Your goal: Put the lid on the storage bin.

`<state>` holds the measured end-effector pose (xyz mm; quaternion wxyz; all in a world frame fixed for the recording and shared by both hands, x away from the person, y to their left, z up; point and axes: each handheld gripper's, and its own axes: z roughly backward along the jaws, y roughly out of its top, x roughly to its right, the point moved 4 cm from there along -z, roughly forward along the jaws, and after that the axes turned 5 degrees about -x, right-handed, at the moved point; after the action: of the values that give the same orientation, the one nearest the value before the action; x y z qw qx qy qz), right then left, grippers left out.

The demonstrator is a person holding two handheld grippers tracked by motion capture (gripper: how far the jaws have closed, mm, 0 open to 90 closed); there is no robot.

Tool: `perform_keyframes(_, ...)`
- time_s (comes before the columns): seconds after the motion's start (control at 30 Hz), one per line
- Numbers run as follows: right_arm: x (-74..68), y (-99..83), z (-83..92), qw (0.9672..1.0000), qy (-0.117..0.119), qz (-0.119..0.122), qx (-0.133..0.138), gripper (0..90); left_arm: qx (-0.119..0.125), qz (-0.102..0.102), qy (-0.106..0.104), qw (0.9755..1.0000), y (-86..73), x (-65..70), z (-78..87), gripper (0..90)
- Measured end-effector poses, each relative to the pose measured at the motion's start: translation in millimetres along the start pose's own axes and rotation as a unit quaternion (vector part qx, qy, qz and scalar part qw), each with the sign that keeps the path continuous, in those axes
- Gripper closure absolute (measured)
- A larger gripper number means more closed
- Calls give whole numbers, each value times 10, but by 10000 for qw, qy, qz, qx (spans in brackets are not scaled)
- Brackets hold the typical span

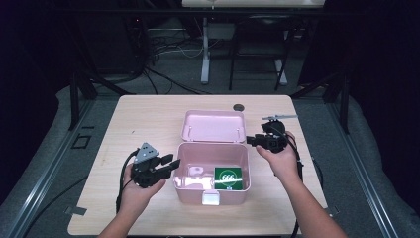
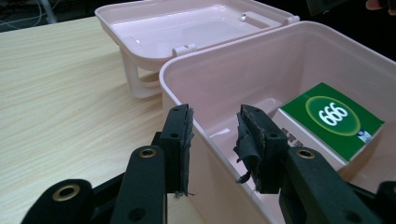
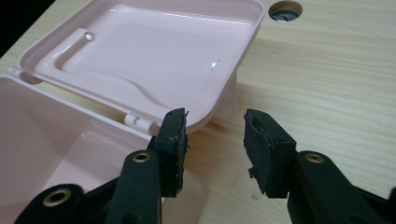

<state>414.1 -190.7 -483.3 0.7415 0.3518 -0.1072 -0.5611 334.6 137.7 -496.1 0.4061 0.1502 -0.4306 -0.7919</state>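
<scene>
**Open pink box, both grippers at its sides**

The pink box (image 1: 212, 173) sits in the middle of the surface (image 1: 148, 114), its lid (image 1: 214, 125) thrown back flat behind it on the hinge. Inside, at the right, lies a green packet (image 1: 228, 178) marked 666. The left gripper (image 1: 168, 163) hovers at the box's left wall, fingers (image 2: 180, 140) spread on either side of the rim and pressing nothing. The right gripper (image 1: 255, 140) hangs by the lid's right edge, fingers (image 3: 172, 144) spread and empty.

The box looks like thin moulded plastic: light, stiff, glossy and likely slippery, so a pinch on a smooth wall may slide. The rim lip gives better purchase. The lid probably swings freely; its outer edge, or the moulded handle on its inner face, seems the place to grip. The packet looks light and slightly crushable.
</scene>
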Motion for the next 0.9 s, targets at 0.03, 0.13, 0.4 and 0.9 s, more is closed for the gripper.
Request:
perform_keyframes(0.03,14,25,-28,10000,5,-34,6,589,-14,5,17,10000,3,-7,-14,645)
perform_keyframes(0.13,34,45,-58,9999,37,-96,3,589,-46,49,28,10000,3,-30,-57,672)
perform_keyframes(0.4,104,175,-157,9997,88,-237,-26,580,-37,73,-52,10000,-27,-38,-113,756)
perform_keyframes(0.9,129,468,-402,9981,-240,-506,-268,664,11,35,-28,10000,-38,-27,-111,762)
